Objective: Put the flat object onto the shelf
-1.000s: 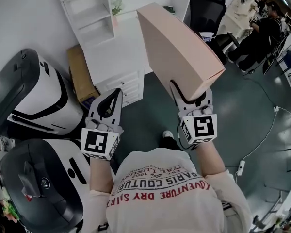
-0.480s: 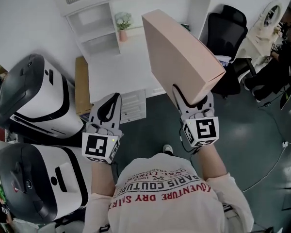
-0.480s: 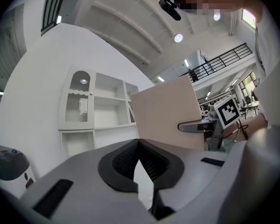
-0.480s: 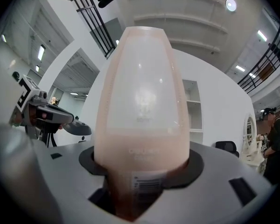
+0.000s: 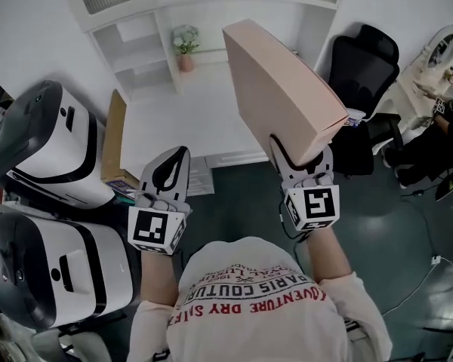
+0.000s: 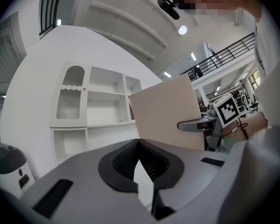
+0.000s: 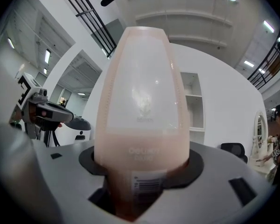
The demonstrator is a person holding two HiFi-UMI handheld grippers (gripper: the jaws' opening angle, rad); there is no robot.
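Observation:
A flat pink box (image 5: 279, 85) stands on edge, tilted up and away from me, clamped at its near end in my right gripper (image 5: 300, 155). In the right gripper view the pink box (image 7: 142, 120) fills the middle, wedged between both dark pads. My left gripper (image 5: 170, 173) is held level to the left of it, jaws shut with nothing between them; its own view shows the pads (image 6: 139, 160) meeting. A white shelf unit (image 5: 162, 32) with open compartments stands ahead against the wall, also seen as the shelf unit (image 6: 95, 108) behind the left jaws.
Two large white-and-black machines (image 5: 49, 145) (image 5: 49, 266) stand at my left. A small potted plant (image 5: 185, 44) sits in the shelf. A brown carton (image 5: 113, 138) lies by the white cabinet top (image 5: 181, 119). A black office chair (image 5: 362, 81) stands at the right.
The view has swung toward the shelf, which now sits nearer and more centred. The box stays gripped in the right gripper at the same tilt; the left gripper stays shut.

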